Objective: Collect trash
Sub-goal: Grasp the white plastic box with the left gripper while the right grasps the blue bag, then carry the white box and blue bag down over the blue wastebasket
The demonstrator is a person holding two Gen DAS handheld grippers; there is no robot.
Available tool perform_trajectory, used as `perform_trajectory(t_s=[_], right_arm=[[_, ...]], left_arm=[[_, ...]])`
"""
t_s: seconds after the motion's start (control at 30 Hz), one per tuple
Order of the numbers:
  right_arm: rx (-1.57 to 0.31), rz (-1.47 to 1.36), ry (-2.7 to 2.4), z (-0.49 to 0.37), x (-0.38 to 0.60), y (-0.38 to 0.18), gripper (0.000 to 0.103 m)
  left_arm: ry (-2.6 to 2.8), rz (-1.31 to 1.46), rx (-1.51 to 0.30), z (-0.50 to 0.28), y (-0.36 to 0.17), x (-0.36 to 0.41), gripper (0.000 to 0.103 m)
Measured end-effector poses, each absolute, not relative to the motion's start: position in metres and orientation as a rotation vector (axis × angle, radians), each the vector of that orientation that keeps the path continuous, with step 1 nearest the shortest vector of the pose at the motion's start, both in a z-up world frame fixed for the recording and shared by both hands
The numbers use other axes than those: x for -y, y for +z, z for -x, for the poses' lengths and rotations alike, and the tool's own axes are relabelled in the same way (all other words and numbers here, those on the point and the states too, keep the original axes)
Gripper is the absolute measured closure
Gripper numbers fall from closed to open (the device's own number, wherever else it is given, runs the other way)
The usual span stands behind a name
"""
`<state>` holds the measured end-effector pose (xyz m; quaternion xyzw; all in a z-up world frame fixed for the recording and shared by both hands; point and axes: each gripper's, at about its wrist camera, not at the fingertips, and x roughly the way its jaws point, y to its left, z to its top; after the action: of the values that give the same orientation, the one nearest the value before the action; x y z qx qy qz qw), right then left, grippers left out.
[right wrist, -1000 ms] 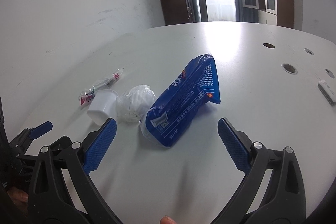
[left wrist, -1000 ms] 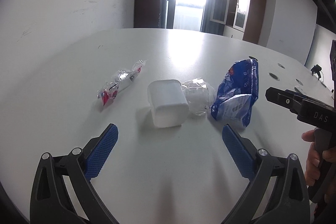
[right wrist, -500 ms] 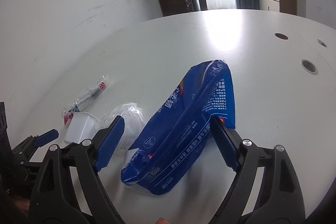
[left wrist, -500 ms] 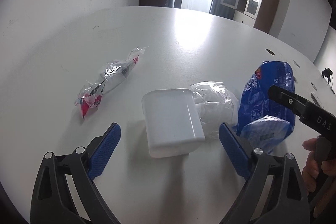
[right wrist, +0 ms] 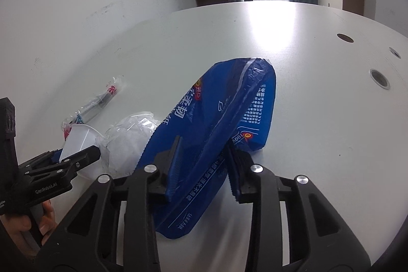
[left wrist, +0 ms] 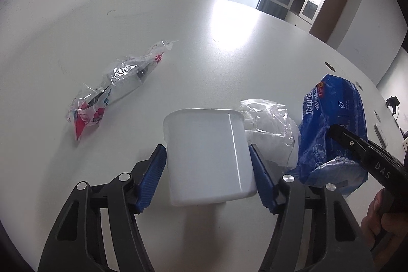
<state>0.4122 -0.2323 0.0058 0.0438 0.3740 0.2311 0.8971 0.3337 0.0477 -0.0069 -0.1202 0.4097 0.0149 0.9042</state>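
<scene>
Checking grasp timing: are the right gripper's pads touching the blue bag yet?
Touching. The right wrist view shows the right gripper with both pads pressed into the blue bag, the film pinched and creased between them; its jaws have just been closing.

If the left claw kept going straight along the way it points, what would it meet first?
The white plastic tub, already between the left claw's closing pads, which seem to touch its sides. Beyond lies bare table.

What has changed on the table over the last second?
Both grippers came forward and their jaws have just been closing: the left gripper now clamps the white tub, the right gripper pinches the blue bag. The clear wrapper and crumpled plastic lie where they were.
</scene>
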Motion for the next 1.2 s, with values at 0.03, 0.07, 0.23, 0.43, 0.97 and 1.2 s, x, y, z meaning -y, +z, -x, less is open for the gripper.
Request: perform_trajectory(t_s=[0.03, 0.07, 0.23, 0.43, 0.97, 1.2], right_arm=[[-0.778, -0.094, 0.479, -0.413, 0.233, 0.005, 0.089], [-0.782, -0.101, 0.482, -0.413, 0.234, 0.004, 0.093], [-0.770, -0.118, 0.496, -0.409, 0.237, 0.005, 0.099], [-0.728, -0.127, 0.502, -0.395, 0.245, 0.012, 0.101], [-0.569, -0.123, 0.475, -0.304, 0.294, 0.051, 0.102], [-0.534, -0.068, 0.500, -0.241, 0.314, 0.062, 0.102]], left_arm=[[0.033, 0.253, -0.842, -0.332, -0.006, -0.049, 0.040], [0.034, 0.263, -0.833, -0.330, -0.005, -0.050, 0.040], [0.045, 0.288, -0.784, -0.312, 0.007, -0.056, 0.041], [0.029, 0.282, -0.738, -0.277, 0.024, -0.050, 0.041], [-0.020, 0.195, -0.663, -0.167, 0.051, -0.024, 0.042], [-0.064, 0.168, -0.632, -0.111, 0.053, -0.001, 0.042]])
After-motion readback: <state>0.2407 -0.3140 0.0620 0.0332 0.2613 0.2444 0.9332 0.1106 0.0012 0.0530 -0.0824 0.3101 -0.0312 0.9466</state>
